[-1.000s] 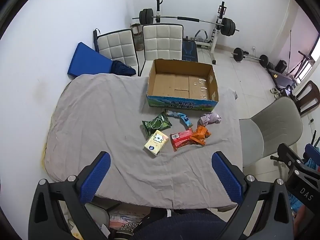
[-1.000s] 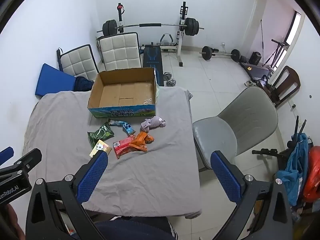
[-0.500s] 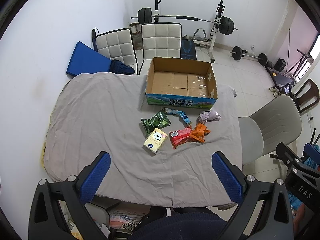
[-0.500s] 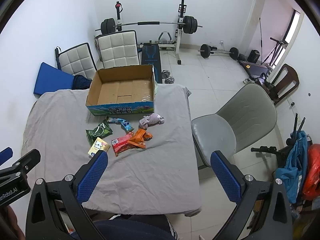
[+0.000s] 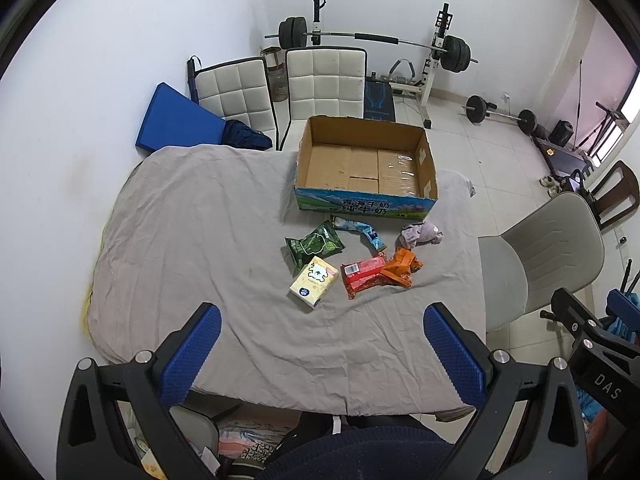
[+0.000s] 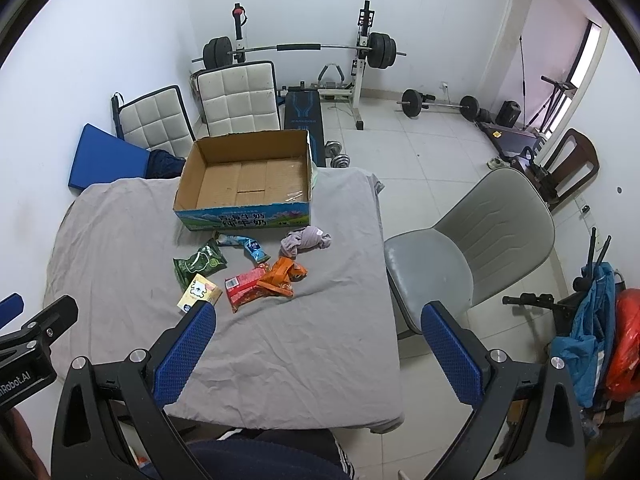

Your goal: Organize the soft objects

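From the left wrist camera, the left gripper (image 5: 320, 350) hung above the near edge of the table (image 5: 192, 240), its blue-padded fingers (image 5: 192, 350) spread wide with nothing between them. The table wore a wrinkled grey sheet. At its far edge, toward the right corner, sat an open cardboard box (image 5: 366, 196) with nothing visible inside. Just in front of the box lay the soft things in a loose cluster: a green packet (image 5: 314, 245), a light blue packet (image 5: 360, 232) near the box's front wall, and a crumpled lilac cloth (image 5: 422, 234) toward the right edge. Nearer the gripper lay a yellow tissue pack (image 5: 314, 286), touching the green packet, and a red packet (image 5: 364, 274) with an orange packet (image 5: 402, 266) overlapping its right end. A grey chair (image 5: 540, 256) stood off the table's right edge, and the right gripper's black body showed at the lower right.

From the right wrist camera, the right gripper (image 6: 318, 350) was likewise fully open and held nothing, poised over the near right part of the table (image 6: 300, 352). Its left finger (image 6: 186, 348) partly covered the yellow tissue pack (image 6: 198, 291). The cardboard box (image 6: 244, 214) stood at the far edge, with the lilac cloth (image 6: 306, 240), light blue packet (image 6: 250, 245), green packet (image 6: 198, 264), red packet (image 6: 244, 286) and orange packet (image 6: 282, 274) before it. The grey chair (image 6: 472, 240) stood beside the right edge.
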